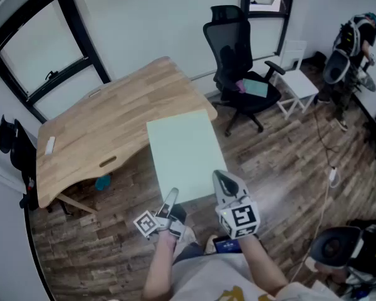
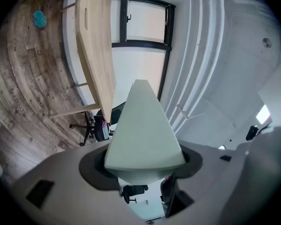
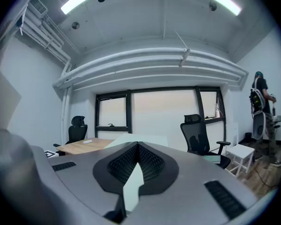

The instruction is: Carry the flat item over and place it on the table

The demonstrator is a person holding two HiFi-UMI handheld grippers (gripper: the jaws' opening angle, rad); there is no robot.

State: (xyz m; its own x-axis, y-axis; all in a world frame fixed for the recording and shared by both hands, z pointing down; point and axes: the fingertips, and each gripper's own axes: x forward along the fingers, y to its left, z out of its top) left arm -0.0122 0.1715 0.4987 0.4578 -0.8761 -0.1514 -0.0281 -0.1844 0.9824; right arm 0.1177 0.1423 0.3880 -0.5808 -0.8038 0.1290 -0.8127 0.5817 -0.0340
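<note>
Head view: flat item (image 1: 185, 152), pale green, was held off the floor, long axis running approx 6 to 12 o'clock away from the person, far edge w/ one corner just at the right end of the wooden surface (image 1: 106, 130). Both grips sat on its near short edge. Left hand-held gripper (image 1: 170, 199) was at the 7 o'clock corner, and its own view showed the jaws clamped on the flat item (image 2: 143, 125), which ran straight out from between them. Right hand-held gripper (image 1: 224, 184) was at the 5 o'clock corner; its own view showed the flat item (image 3: 131, 186) edge-on as a thin pale strip pinched between the closed jaws. The key relation: bulk of the surface lay at approx 10 to 11 o'clock from the hand-held grippers, so the item pointed past its right end, not across it. Left side was nearer the surface, right side farther, out over the floor. Judgement: carry prob needs a shift and swing toward 10 o'clock before lowering, w/ the left corner landing first. Office chair (image 1: 238, 68) at 1 o'clock stood close to the far right corner, poss snag.
</note>
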